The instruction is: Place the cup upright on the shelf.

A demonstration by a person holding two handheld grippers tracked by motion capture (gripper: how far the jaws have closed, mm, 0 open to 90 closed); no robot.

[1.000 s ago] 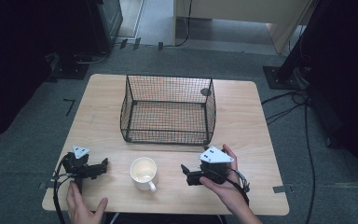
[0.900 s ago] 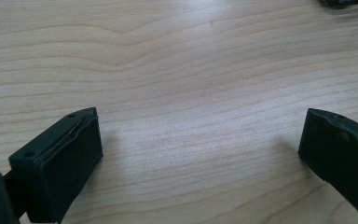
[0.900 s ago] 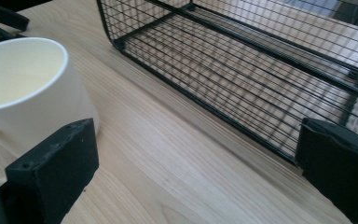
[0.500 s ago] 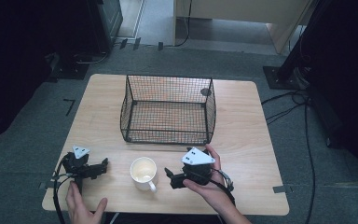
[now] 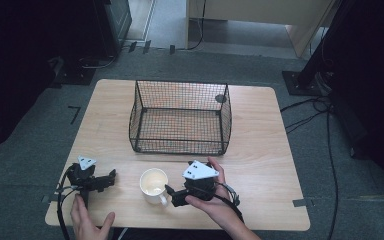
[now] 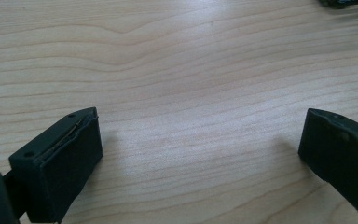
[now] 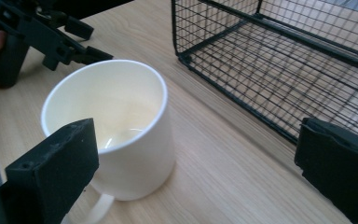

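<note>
A white mug [image 5: 153, 183] stands upright near the table's front edge, its handle toward the person. In the right gripper view the mug [image 7: 116, 126] is close in front of the jaws, nearer the left one. My right gripper [image 5: 172, 196] is open just right of the mug, beside the handle, held by a hand. My left gripper [image 5: 111, 175] rests on the table at the front left, open, with bare wood between its jaws [image 6: 200, 149]. A black wire basket [image 5: 180, 117] sits empty at the table's middle.
The wooden table [image 5: 260, 150] has bare room on both sides of the basket. The basket's near wall [image 7: 270, 70] stands just beyond the mug. Cables trail over the floor [image 5: 320, 110] to the right. The other gripper [image 7: 37, 37] lies behind the mug.
My right gripper has moved left across the front of the table, closing in on the mug's handle side. The left gripper and the mug have stayed put.
</note>
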